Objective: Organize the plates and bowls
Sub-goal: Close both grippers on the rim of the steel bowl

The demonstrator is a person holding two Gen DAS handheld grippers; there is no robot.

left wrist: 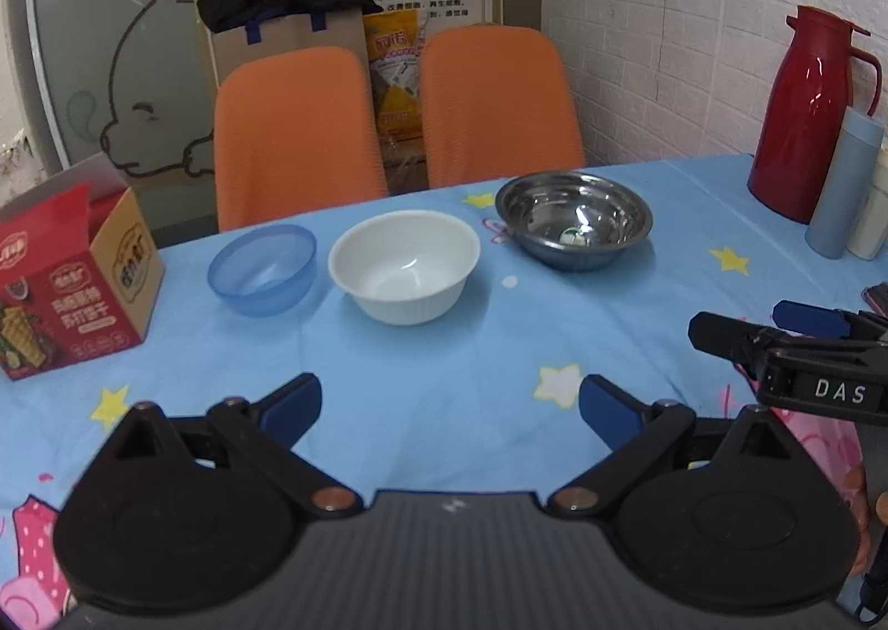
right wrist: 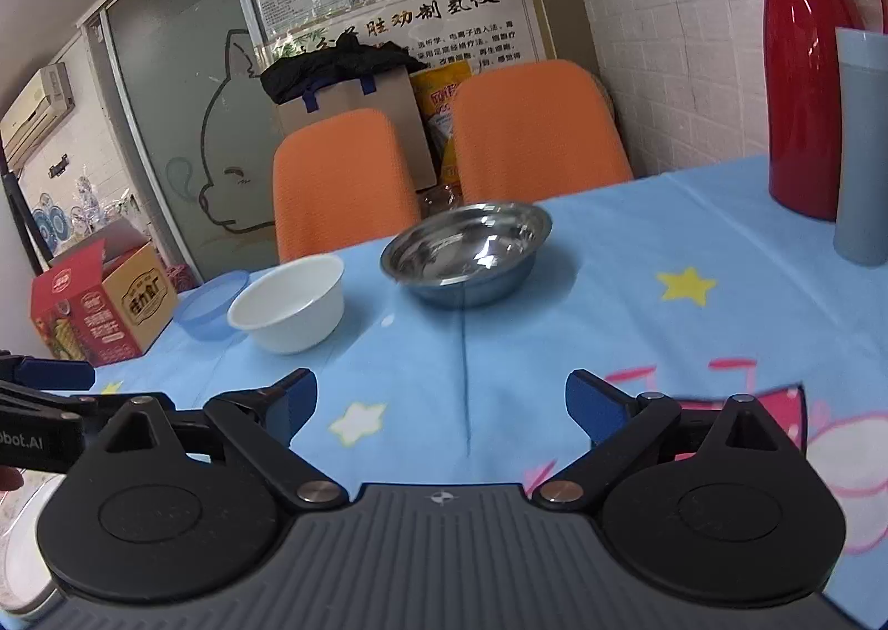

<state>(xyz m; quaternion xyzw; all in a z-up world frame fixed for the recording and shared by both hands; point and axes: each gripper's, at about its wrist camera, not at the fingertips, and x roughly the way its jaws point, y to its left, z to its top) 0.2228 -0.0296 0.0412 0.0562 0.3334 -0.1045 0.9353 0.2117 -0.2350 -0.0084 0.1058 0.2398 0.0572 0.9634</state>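
Both the left hand-held gripper [left wrist: 449, 408] and right hand-held gripper [right wrist: 441, 402] gape wide, empty, above the table [left wrist: 444, 347]. At twelve o'clock sit blue bowl [left wrist: 262, 269], white bowl [left wrist: 404, 266], steel bowl [left wrist: 574, 219].

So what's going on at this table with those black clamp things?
A person is holding two hand-held grippers over a table with a blue star-print cloth, apparently to tidy the dishes. Both the left gripper and the right gripper are open and hold nothing. Three empty-handed targets sit ahead in a row: a blue bowl, a white bowl and a steel bowl, each standing apart, none stacked. A red jug stands off to the side.
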